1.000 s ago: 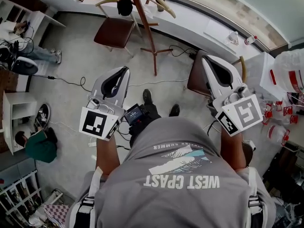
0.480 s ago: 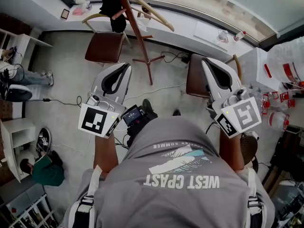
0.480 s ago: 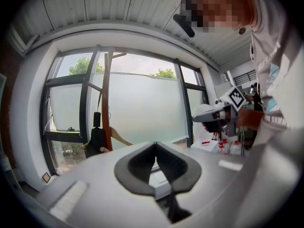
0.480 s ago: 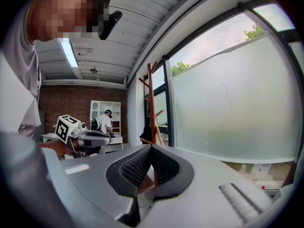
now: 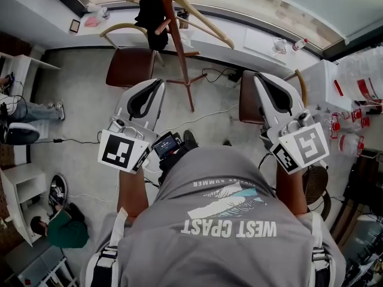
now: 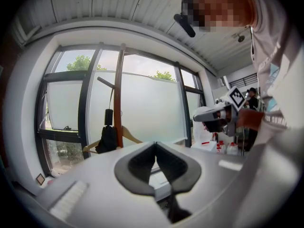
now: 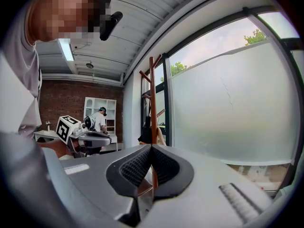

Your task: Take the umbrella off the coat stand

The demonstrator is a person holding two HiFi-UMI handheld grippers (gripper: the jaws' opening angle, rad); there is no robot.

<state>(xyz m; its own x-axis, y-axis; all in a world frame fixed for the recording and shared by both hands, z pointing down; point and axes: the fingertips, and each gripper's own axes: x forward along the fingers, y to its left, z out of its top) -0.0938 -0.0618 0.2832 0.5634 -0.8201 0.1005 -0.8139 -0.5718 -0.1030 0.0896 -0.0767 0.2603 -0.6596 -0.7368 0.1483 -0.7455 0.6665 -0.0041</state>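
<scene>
A black folded umbrella [image 5: 152, 17] hangs from a peg of the red-brown wooden coat stand [image 5: 176, 52] by the window, at the top of the head view. In the left gripper view the umbrella [image 6: 108, 136] hangs against the coat stand's pole [image 6: 118, 94], well ahead and left of my jaws. My left gripper [image 5: 157, 84] is shut and empty, some way short of the stand's foot. Right of the stand, my right gripper [image 5: 258, 76] is also shut and empty. The right gripper view has the coat stand [image 7: 152, 94] straight ahead, with the dark umbrella [image 7: 146, 133] on it.
A brown chair [image 5: 130, 66] stands left of the coat stand and another [image 5: 250, 103] under my right gripper. A white counter [image 5: 251, 37] runs along the window. Cables [image 5: 206, 113] trail over the floor. A person [image 5: 63, 232] sits at lower left. Red-capped bottles [image 5: 353, 143] stand at right.
The coat stand and umbrella have come lower and nearer in the head view as the person moved toward them. Both grippers travelled along, still shut and empty.
</scene>
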